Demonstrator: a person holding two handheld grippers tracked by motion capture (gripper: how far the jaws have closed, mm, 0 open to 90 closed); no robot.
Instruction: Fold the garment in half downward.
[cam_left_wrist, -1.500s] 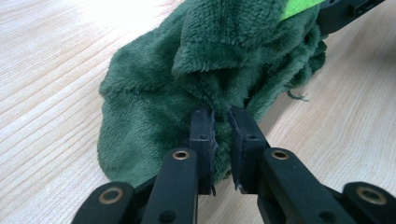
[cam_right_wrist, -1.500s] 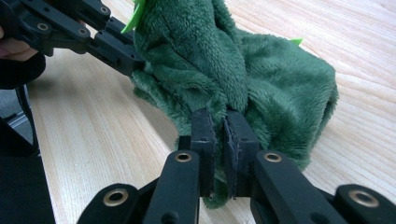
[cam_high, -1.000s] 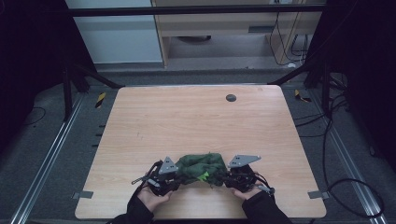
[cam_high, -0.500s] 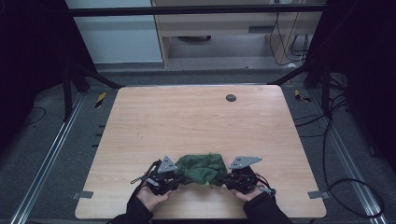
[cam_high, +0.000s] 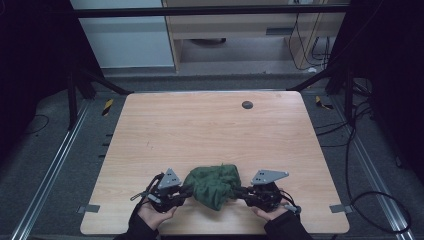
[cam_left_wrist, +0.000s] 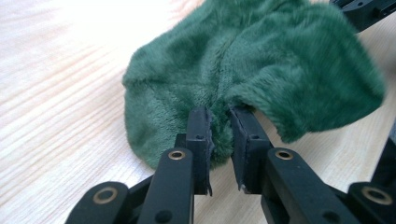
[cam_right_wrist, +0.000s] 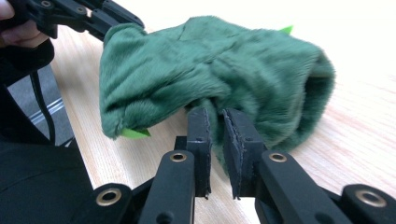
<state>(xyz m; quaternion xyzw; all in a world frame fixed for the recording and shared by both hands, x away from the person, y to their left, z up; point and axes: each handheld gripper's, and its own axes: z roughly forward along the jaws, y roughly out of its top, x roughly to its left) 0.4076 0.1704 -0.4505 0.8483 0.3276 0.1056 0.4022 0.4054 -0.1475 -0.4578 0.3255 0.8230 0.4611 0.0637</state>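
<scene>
You've got the green plush cloth (cam_high: 214, 184) bunched at the tabletop's (cam_high: 210, 130) near edge, between left gripper (cam_left_wrist: 219, 135) & right gripper (cam_right_wrist: 215, 135) — both sets of fingers have just been easing apart, fabric pinched loosely. Folding looks about done; release left.

- High view: dim and grainy; the wooden table (cam_high: 215, 135) is evenly lit, the surroundings nearly black.
- Gripper views: bright, the tabletop glaring white at the top.
- Green plush cloth (cam_left_wrist: 261, 70) sharp; its far edges soften.
</scene>
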